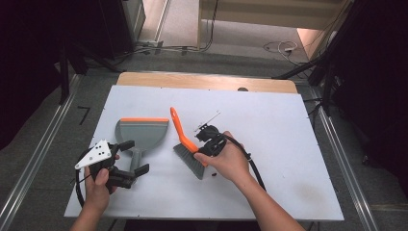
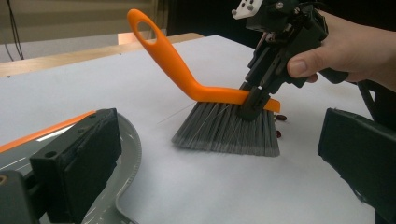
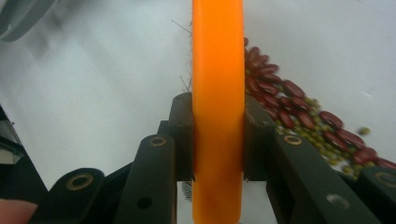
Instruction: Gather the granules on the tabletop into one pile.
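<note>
A hand brush [image 1: 179, 126] with an orange handle and grey bristles rests bristles-down on the white board [image 1: 269, 125]. My right gripper [image 1: 199, 149] is shut on its orange back [image 3: 218, 70], just above the bristles [image 2: 224, 133]. Red and small green beans [image 3: 299, 121] lie in a heap beside the brush; a few red ones [image 2: 280, 119] show by the bristles. A grey dustpan [image 1: 142, 132] with an orange lip lies to the left. My left gripper [image 1: 133, 158] is open at the dustpan's handle, its jaws well apart and gripping nothing [image 2: 219, 135].
The board lies on a wooden table [image 1: 207, 81] with metal rails along both sides. Cables run across the floor beyond the far edge. The board's right half and far part are bare.
</note>
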`<state>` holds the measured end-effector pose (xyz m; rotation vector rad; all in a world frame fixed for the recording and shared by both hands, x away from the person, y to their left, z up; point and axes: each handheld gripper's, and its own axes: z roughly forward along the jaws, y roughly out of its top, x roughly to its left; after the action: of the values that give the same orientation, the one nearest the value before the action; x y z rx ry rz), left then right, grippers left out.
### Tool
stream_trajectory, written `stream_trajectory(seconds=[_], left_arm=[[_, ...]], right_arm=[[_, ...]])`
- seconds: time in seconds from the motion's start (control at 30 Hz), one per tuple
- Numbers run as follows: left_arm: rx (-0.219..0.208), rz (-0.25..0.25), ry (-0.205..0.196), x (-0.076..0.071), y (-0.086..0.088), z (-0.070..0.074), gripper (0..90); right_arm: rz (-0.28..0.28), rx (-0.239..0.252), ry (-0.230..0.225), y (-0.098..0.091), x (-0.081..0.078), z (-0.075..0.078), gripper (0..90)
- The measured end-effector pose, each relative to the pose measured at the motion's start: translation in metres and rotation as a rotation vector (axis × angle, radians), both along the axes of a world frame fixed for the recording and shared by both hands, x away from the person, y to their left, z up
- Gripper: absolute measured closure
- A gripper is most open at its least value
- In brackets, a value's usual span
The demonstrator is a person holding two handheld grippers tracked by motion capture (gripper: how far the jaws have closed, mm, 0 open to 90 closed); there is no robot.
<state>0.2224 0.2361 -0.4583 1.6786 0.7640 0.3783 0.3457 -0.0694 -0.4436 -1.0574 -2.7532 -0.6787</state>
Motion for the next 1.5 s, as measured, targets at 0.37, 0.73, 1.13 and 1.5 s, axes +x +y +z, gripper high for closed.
stream_trajectory(seconds=[0.37, 0.73, 1.13, 1.5], left_arm=[[-0.001, 0.000, 0.000, 0.000, 0.000, 0.000, 0.6], [-0.002, 0.000, 0.000, 0.001, -0.001, 0.000, 0.6], [-0.005, -0.001, -0.007, 0.000, 0.001, 0.001, 0.6], [-0.005, 0.000, -0.006, 0.000, 0.001, 0.001, 0.6]], right_arm=[[-0.079, -0.014, 0.008, -0.035, 0.011, 0.002, 68.8], [-0.091, -0.005, -0.019, -0.042, 0.009, 0.017, 68.8], [-0.089, 0.058, 0.074, 0.024, 0.012, 0.009, 68.8], [-0.206, 0.015, 0.131, 0.007, 0.028, -0.001, 68.8]])
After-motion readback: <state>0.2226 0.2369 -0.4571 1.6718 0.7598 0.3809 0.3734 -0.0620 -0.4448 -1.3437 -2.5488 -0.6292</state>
